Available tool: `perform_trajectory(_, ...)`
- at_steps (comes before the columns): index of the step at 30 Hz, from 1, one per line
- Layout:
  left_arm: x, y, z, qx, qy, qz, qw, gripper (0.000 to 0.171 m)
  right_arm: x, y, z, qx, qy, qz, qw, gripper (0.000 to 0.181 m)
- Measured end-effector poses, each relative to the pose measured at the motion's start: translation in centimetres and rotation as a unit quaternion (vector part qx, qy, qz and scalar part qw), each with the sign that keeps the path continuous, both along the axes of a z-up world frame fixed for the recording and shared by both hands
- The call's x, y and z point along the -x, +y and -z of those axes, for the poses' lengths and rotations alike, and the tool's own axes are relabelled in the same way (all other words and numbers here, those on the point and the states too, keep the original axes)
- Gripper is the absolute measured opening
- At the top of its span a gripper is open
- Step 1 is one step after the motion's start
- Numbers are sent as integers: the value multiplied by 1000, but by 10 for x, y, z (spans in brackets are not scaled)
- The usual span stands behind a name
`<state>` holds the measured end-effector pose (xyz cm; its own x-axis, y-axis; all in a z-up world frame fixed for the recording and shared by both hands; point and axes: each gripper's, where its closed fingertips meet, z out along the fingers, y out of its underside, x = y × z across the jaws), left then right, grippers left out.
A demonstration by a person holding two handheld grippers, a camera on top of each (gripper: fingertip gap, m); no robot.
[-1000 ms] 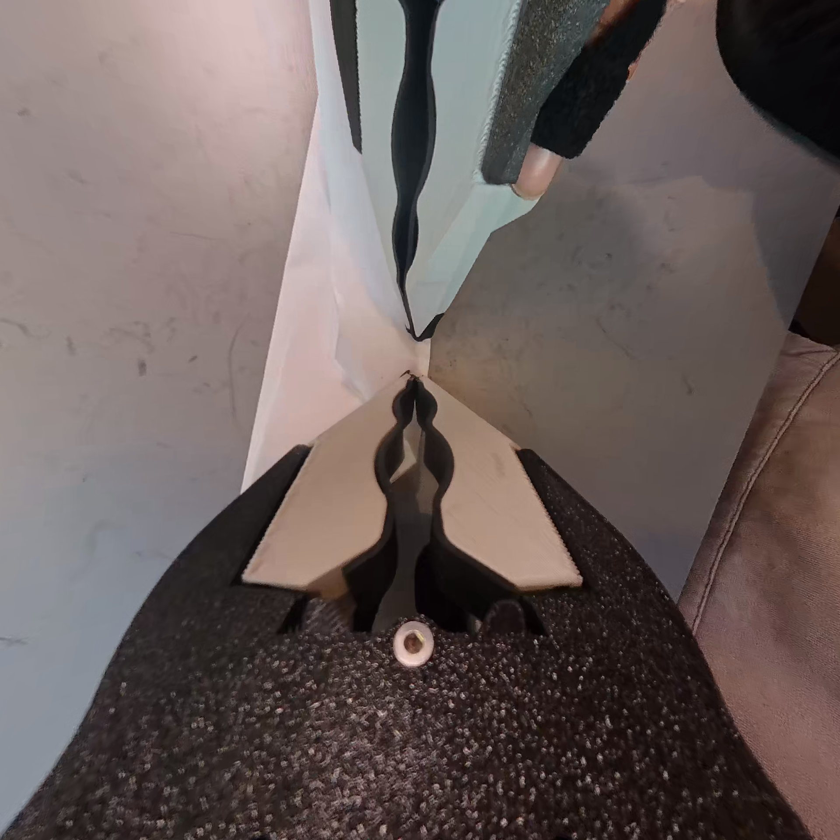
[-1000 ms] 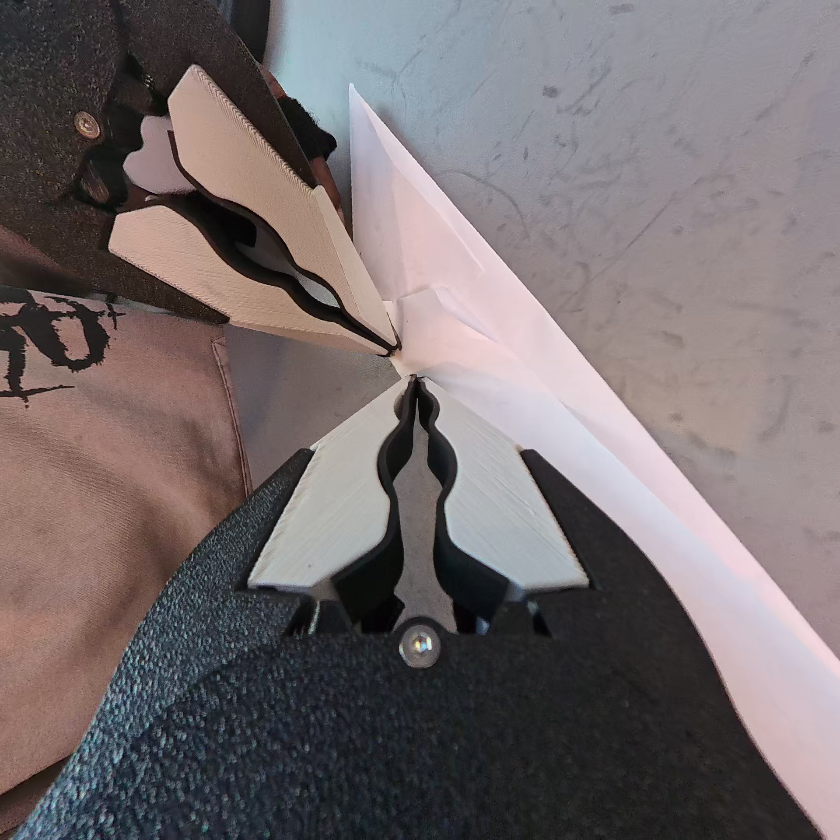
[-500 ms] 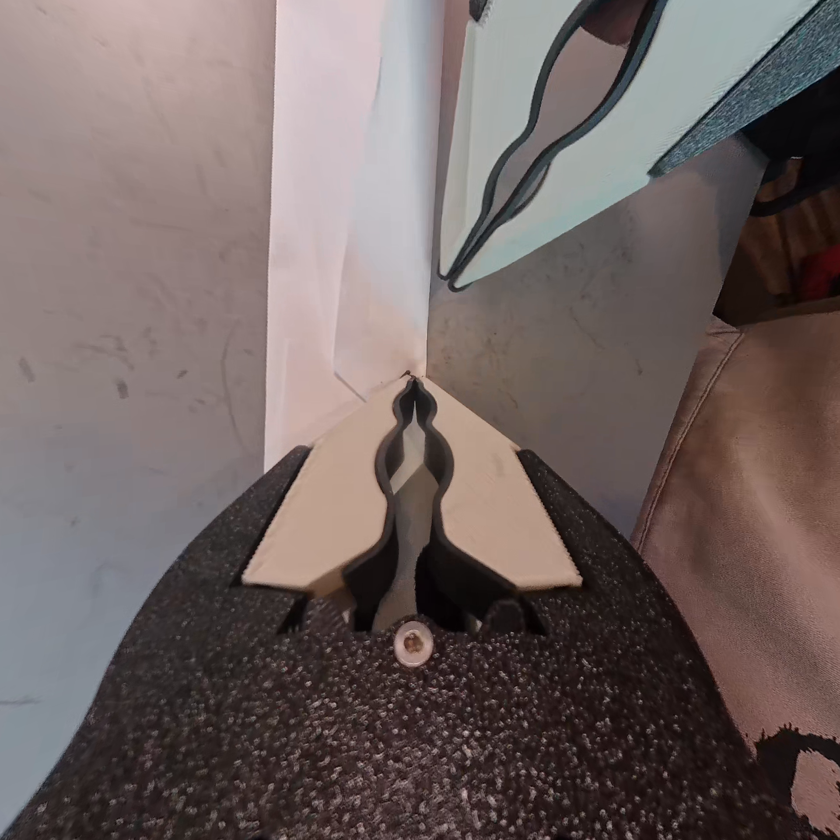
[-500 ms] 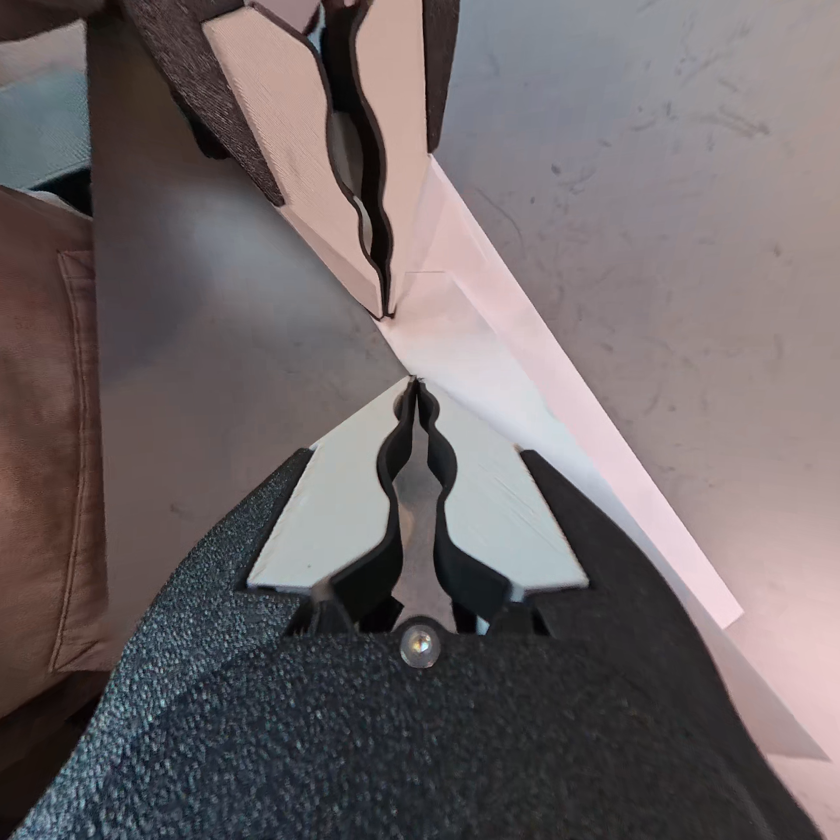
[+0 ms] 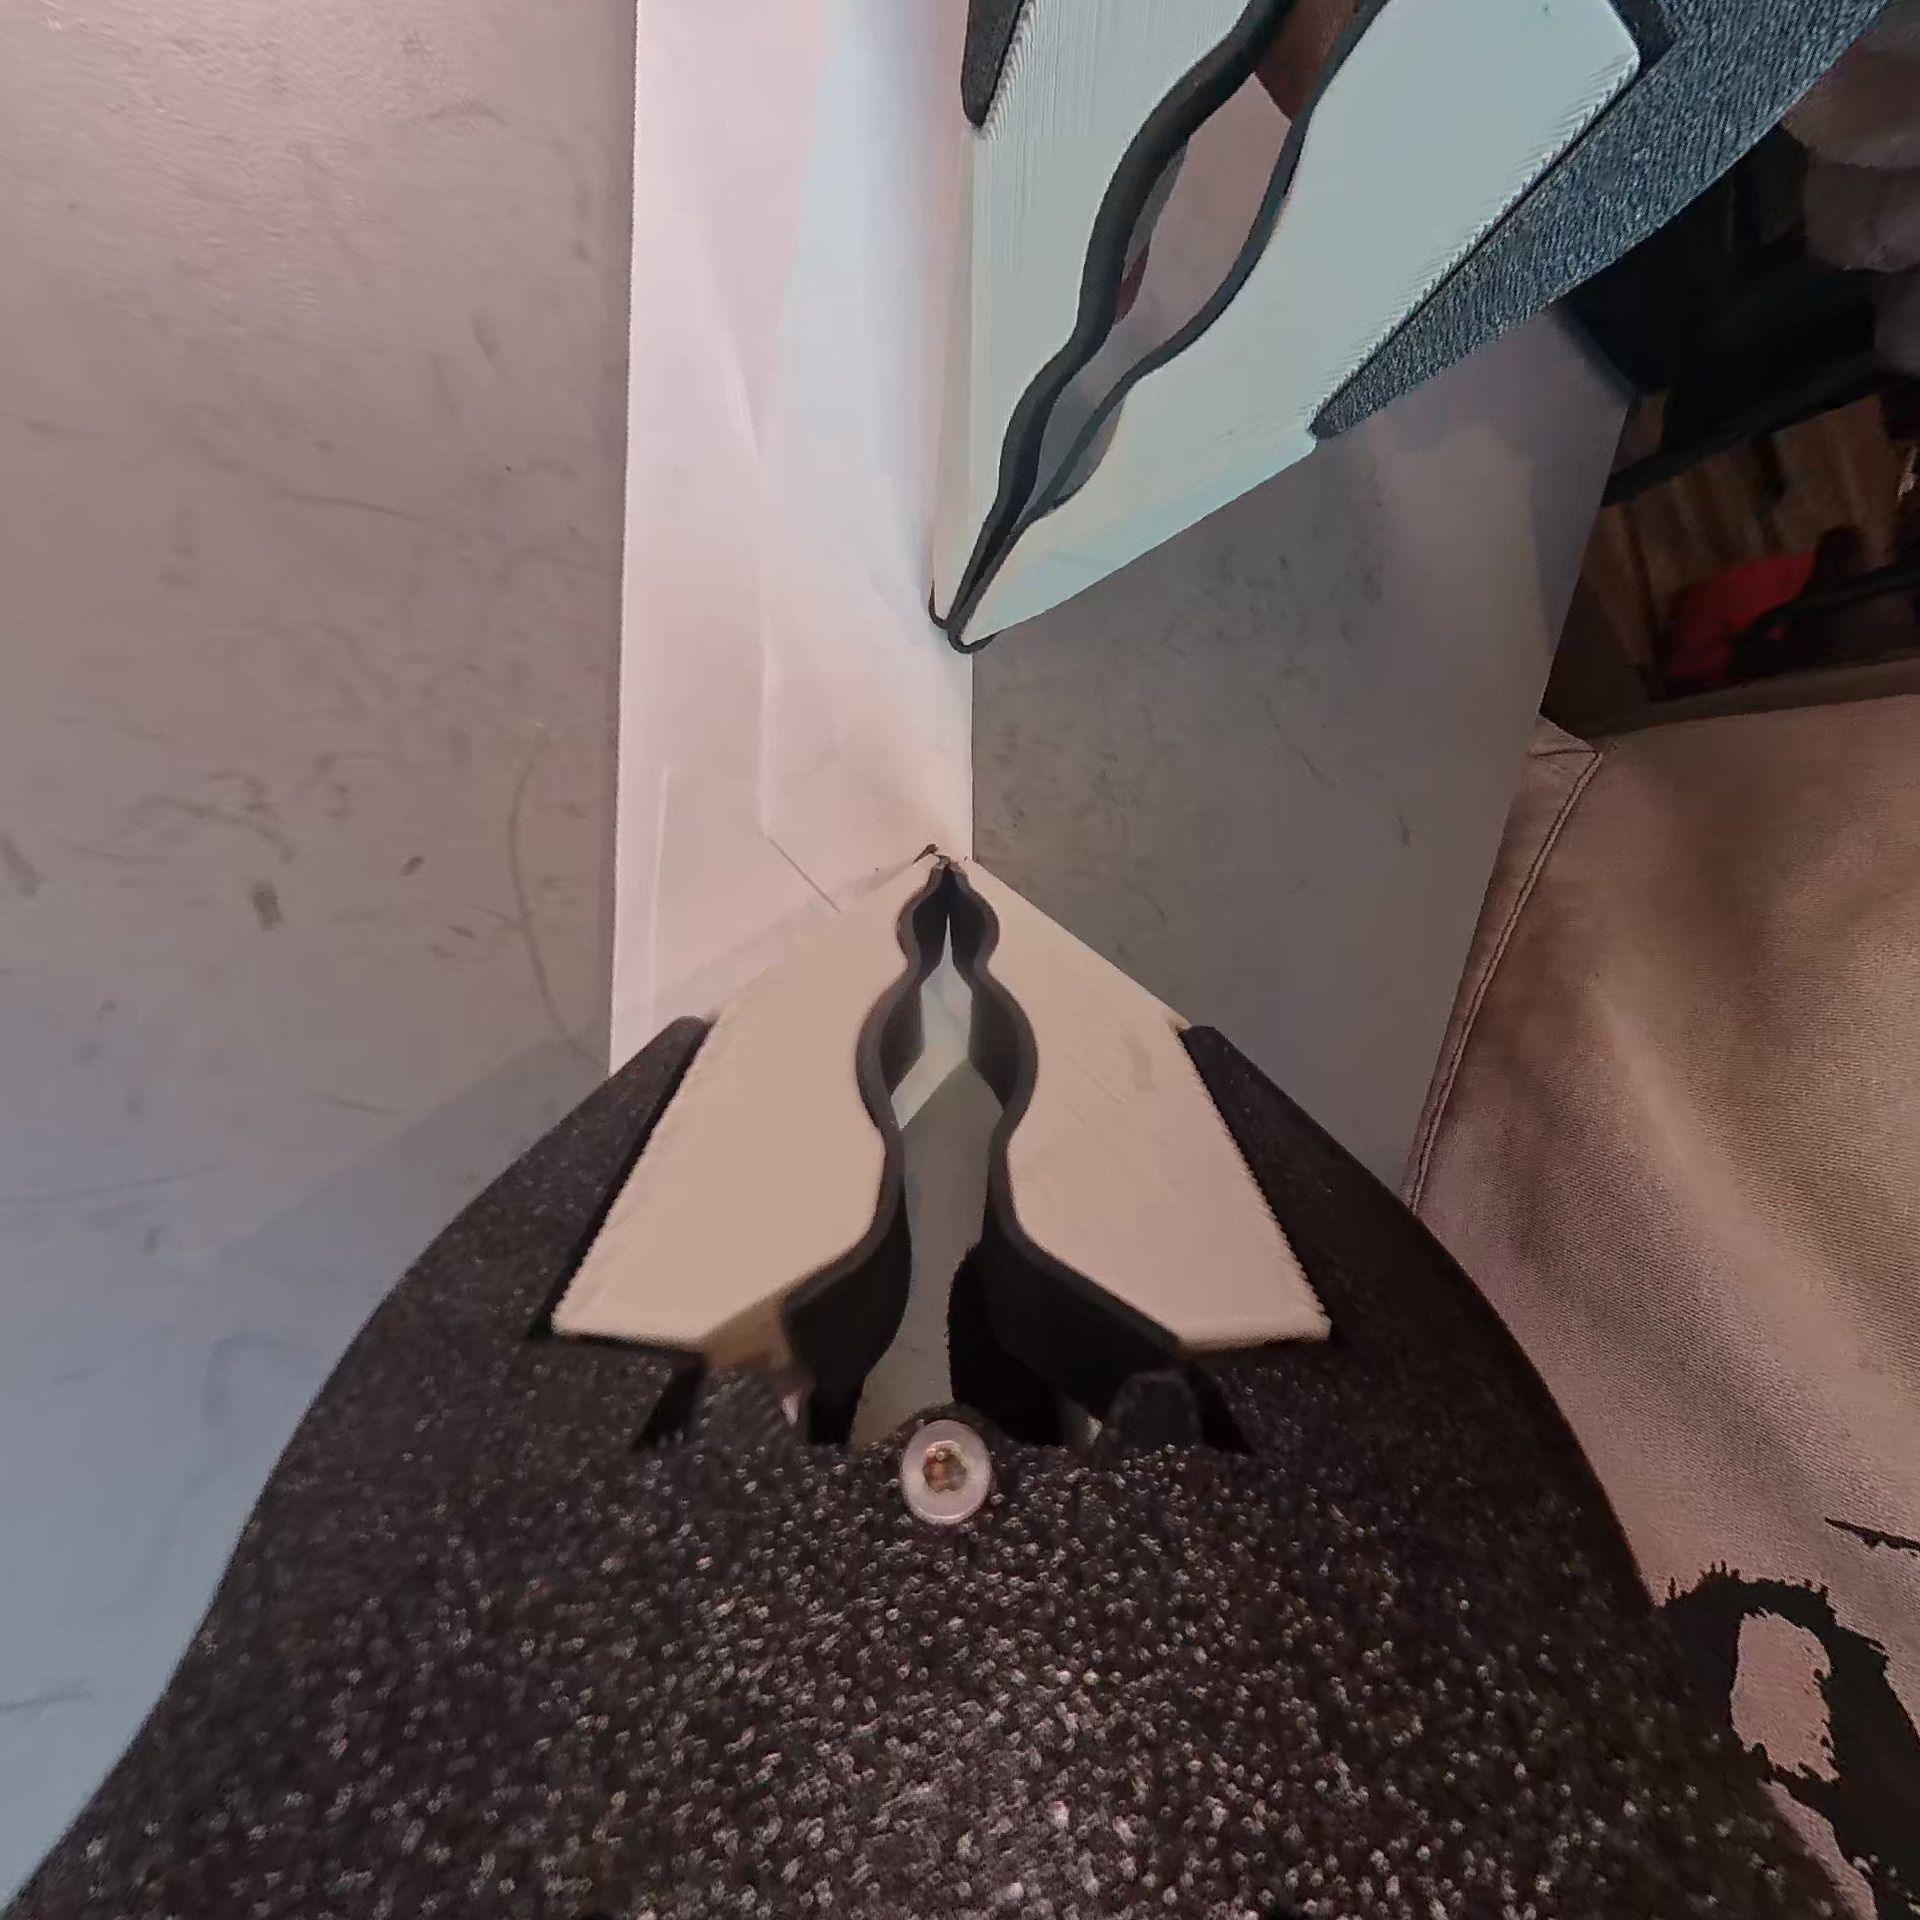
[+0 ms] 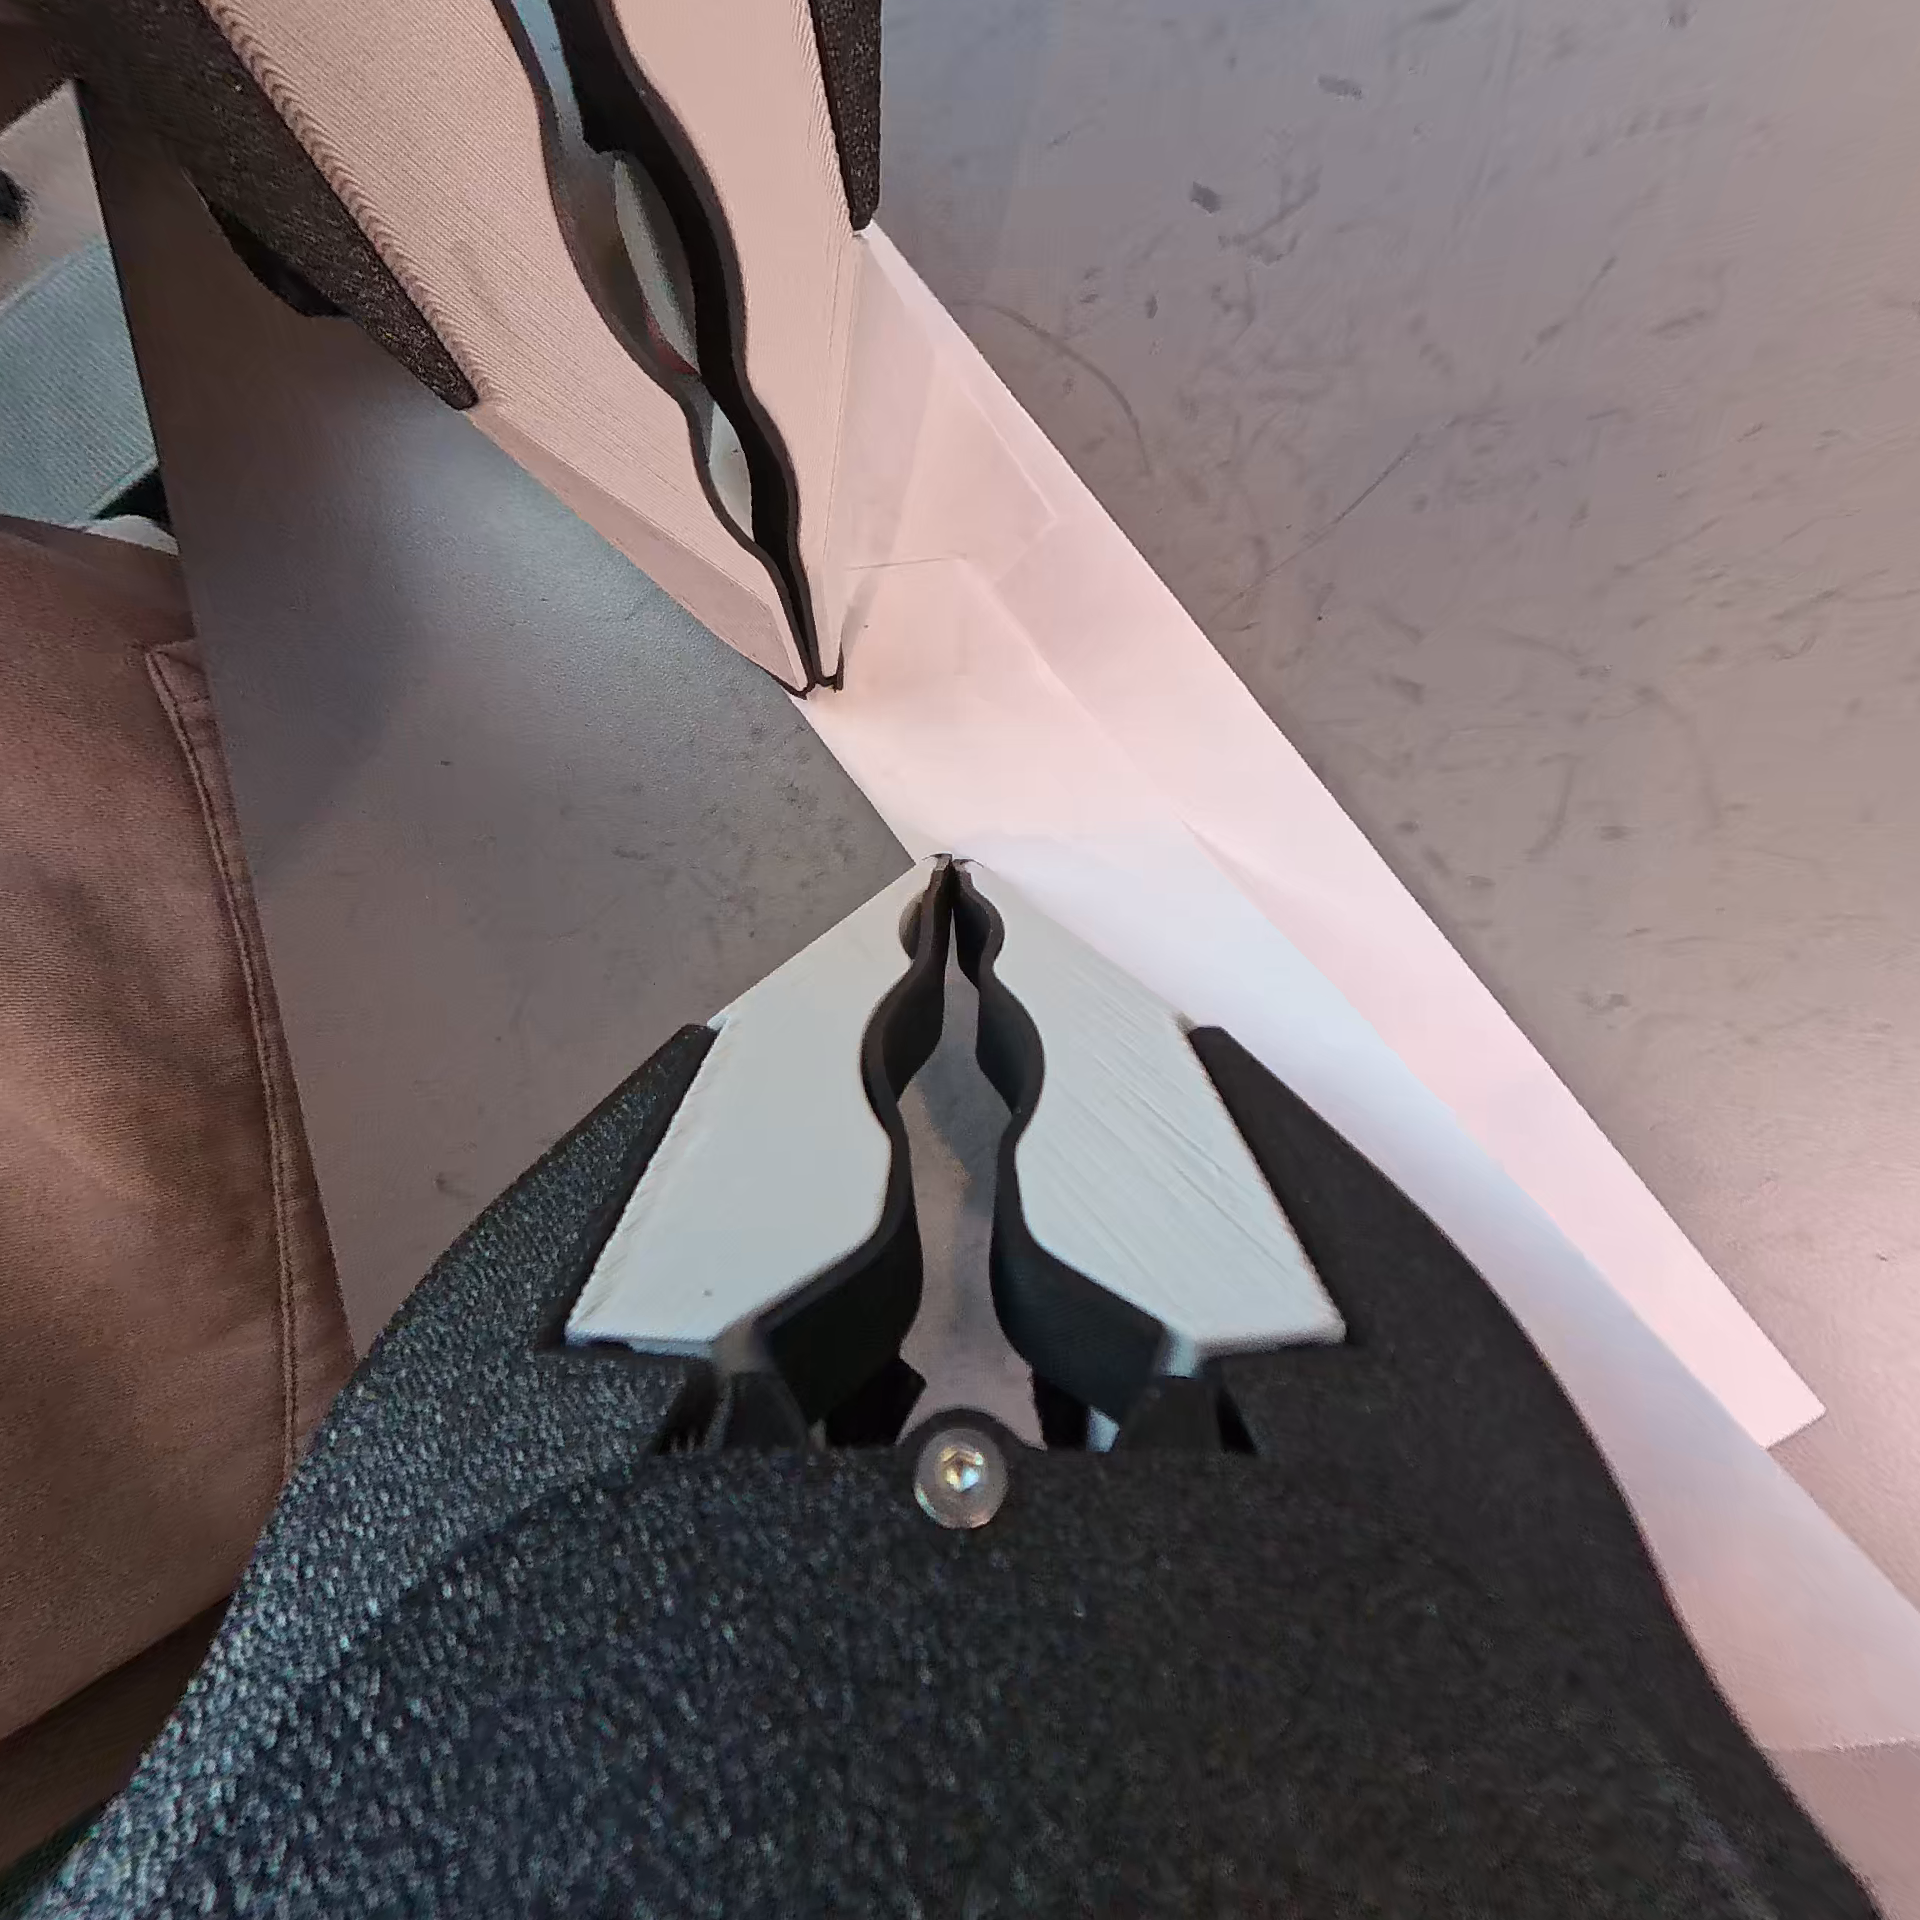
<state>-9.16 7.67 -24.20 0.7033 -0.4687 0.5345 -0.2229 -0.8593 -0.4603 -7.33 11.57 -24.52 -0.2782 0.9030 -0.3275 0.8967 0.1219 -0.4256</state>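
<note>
On folded white paper, both closed tools' tips press: left tool, right tool.

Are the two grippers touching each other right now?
Apart. The right wrist view shows grey table between the left gripper and right gripper; both tips meet the folded paper.

Left gripper and right gripper, closed, touch folded paper.

A grey, scuffed table is seen, lit with a pinkish tone. Past its edge, a dark cluttered area with something red is shown, perhaps shelving, too blurred to tell.
</note>
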Motion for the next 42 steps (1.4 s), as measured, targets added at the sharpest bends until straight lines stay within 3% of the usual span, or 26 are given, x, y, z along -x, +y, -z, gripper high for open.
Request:
perform_trajectory(9,0,0,0,-3,-3,-2,1000,0,-4,19,0,-18,33,3,999,0)
perform_trajectory(13,0,0,0,-5,-3,-6,1000,0,-3,18,-5,-53,73,-6,996,0)
perform_trajectory(16,0,0,0,-5,-3,-9,1000,0,-6,5,-16,-30,91,-13,995,0)
perform_trajectory(20,0,0,0,-2,-6,-8,1000,0,-13,8,-6,-82,82,-30,993,0)
perform_trajectory(29,0,0,0,1,-10,-6,1000,0,-12,12,0,-5,16,35,999,0)
perform_trajectory(34,0,0,0,3,-15,-6,1000,0,-13,16,0,19,-3,32,999,0)
perform_trajectory(42,0,0,0,9,-24,-4,1000,0,-20,51,0,22,-10,49,998,0)
